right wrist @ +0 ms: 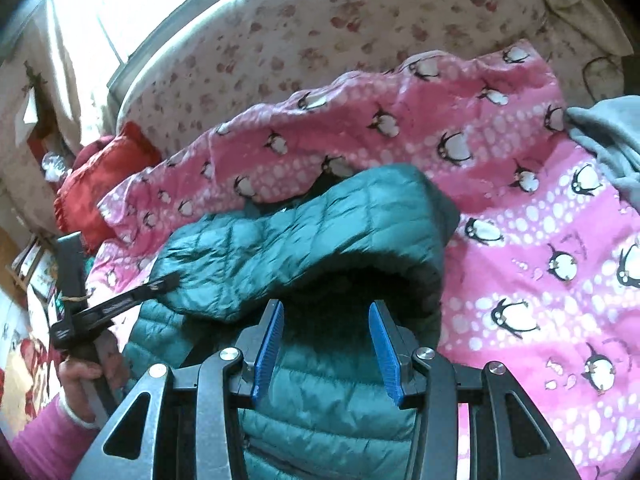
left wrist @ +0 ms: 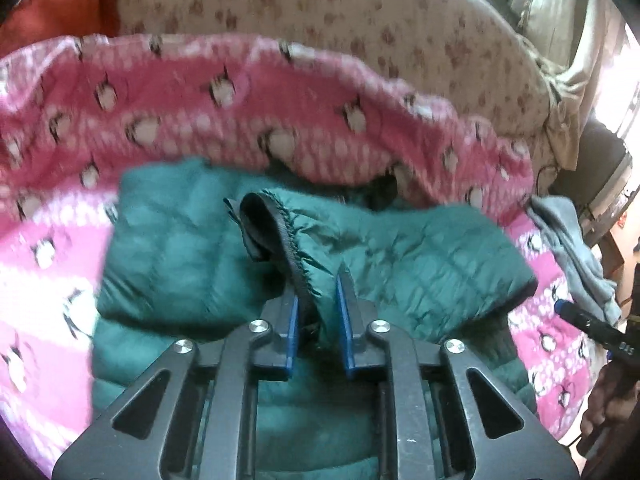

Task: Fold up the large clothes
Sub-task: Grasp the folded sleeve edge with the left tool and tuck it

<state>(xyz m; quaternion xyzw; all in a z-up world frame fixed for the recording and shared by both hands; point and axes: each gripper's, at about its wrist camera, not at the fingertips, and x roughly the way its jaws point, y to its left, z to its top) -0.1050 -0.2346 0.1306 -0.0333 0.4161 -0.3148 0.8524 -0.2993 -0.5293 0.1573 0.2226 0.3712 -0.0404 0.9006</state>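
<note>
Jacket point(left wrist: 404, 256), teal quilted puffer, lies on pink penguin blanket point(right wrist: 532, 248). We see left gripper point(left wrist: 317, 304) clamped on its dark elastic cuff point(left wrist: 296, 272); right gripper point(right wrist: 326, 344) stands apart, nothing pinched. No readable writing.

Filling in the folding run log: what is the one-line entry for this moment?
left tongs: shut on jacket cuff | right tongs: open over green jacket | surface: pink penguin blanket
</note>
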